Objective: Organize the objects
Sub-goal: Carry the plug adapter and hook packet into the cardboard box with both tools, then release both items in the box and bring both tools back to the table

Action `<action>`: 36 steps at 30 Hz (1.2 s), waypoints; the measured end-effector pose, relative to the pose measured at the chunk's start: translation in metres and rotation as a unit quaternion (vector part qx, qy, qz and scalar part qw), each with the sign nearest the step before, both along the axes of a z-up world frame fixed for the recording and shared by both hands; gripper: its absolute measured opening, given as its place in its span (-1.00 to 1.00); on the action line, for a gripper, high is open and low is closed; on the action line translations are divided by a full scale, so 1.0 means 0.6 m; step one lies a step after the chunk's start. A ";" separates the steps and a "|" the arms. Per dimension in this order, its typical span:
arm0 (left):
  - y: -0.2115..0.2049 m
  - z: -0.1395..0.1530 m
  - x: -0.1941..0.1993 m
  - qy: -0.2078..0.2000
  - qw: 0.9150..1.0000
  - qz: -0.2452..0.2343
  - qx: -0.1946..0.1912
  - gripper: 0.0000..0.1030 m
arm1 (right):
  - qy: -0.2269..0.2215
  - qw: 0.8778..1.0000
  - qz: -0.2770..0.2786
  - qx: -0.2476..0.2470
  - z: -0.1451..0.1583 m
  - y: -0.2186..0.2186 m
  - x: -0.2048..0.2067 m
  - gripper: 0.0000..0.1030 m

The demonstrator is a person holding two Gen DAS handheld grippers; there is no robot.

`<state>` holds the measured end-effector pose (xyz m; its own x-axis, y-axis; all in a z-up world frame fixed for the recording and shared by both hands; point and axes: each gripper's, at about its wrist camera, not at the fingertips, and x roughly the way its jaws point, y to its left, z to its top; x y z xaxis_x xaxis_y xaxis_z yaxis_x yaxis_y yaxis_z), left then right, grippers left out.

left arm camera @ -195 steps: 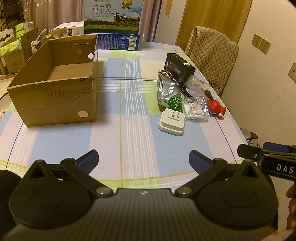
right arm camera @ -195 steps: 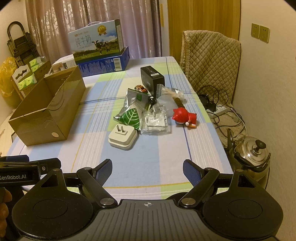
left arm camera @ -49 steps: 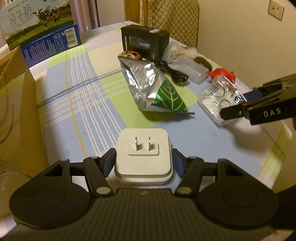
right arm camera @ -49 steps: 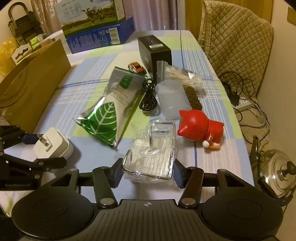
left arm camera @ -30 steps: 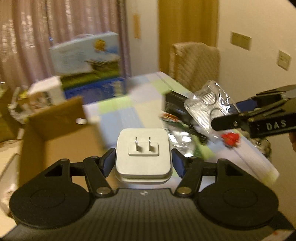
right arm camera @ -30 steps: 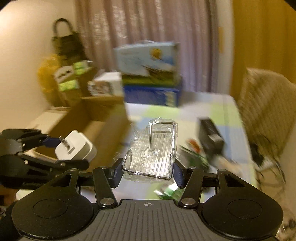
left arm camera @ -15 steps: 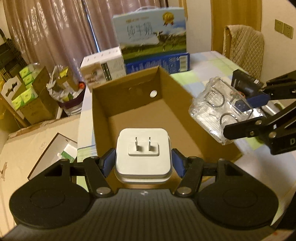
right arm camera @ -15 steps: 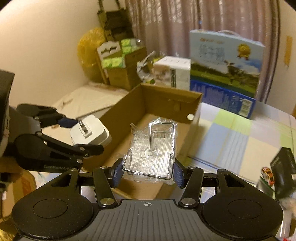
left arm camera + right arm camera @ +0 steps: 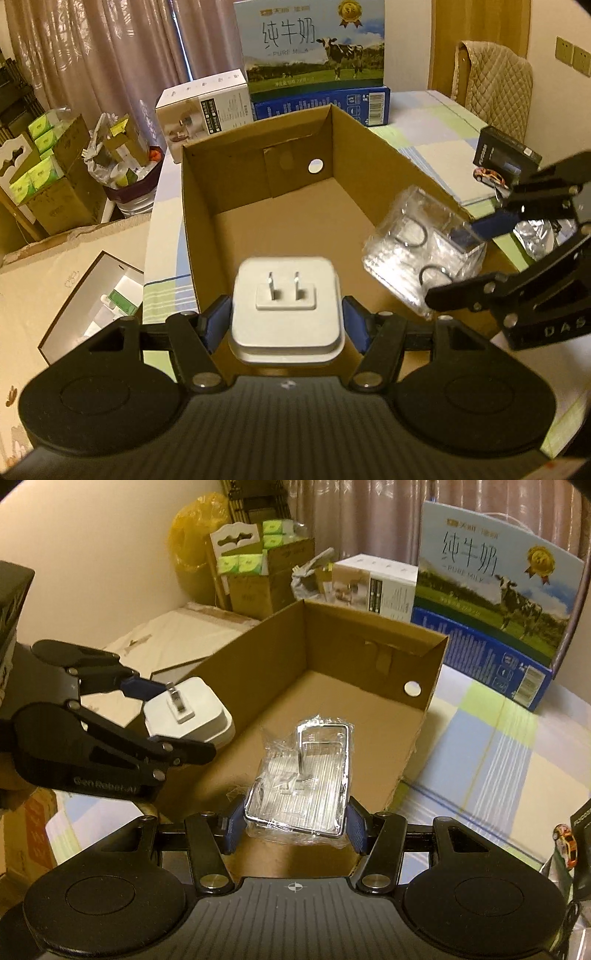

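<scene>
My left gripper (image 9: pixel 286 319) is shut on a white plug adapter (image 9: pixel 287 306) and holds it above the near end of an open cardboard box (image 9: pixel 258 162). My right gripper (image 9: pixel 295 825) is shut on a clear plastic-wrapped metal rack (image 9: pixel 303 771), held over the same box (image 9: pixel 369 635). The box looks empty inside. In the left wrist view the right gripper (image 9: pixel 476 254) with the rack (image 9: pixel 421 251) is over the box's right wall. In the right wrist view the left gripper (image 9: pixel 166 716) with the adapter (image 9: pixel 188 709) is over the box's left wall.
A milk carton box (image 9: pixel 314 48) and a white product box (image 9: pixel 203 107) stand behind the cardboard box. A black box (image 9: pixel 506 155) and a toy car (image 9: pixel 489 175) lie on the checked tablecloth (image 9: pixel 498 746) to the right. Cartons and bags (image 9: pixel 55 166) crowd the floor on the left.
Both grippers have carried their objects from the table's right side to the cardboard box. Over the last half second both moved closer in above the box opening.
</scene>
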<state>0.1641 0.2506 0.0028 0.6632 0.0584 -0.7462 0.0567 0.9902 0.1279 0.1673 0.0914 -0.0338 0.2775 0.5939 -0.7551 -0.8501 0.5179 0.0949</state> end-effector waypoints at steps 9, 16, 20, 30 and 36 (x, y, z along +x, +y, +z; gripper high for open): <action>0.020 0.025 -0.021 -0.030 0.999 0.023 -0.025 0.43 | -0.006 1.000 -0.005 0.011 0.001 0.004 0.003 0.01; 0.016 0.054 -0.042 -0.050 0.998 0.031 -0.040 0.44 | -0.034 0.998 -0.016 0.048 0.037 -0.020 -0.011 0.15; -0.005 0.074 -0.058 -0.064 0.997 0.025 -0.045 0.45 | -0.039 0.995 -0.061 0.075 0.073 -0.072 -0.017 0.17; -0.135 0.145 -0.090 -0.109 0.991 -0.022 -0.075 0.61 | -0.077 0.973 -0.205 0.070 0.141 -0.320 -0.040 0.18; -0.239 0.155 -0.087 -0.107 0.987 -0.068 -0.102 0.69 | -0.094 0.961 -0.260 0.020 0.137 -0.481 -0.060 0.18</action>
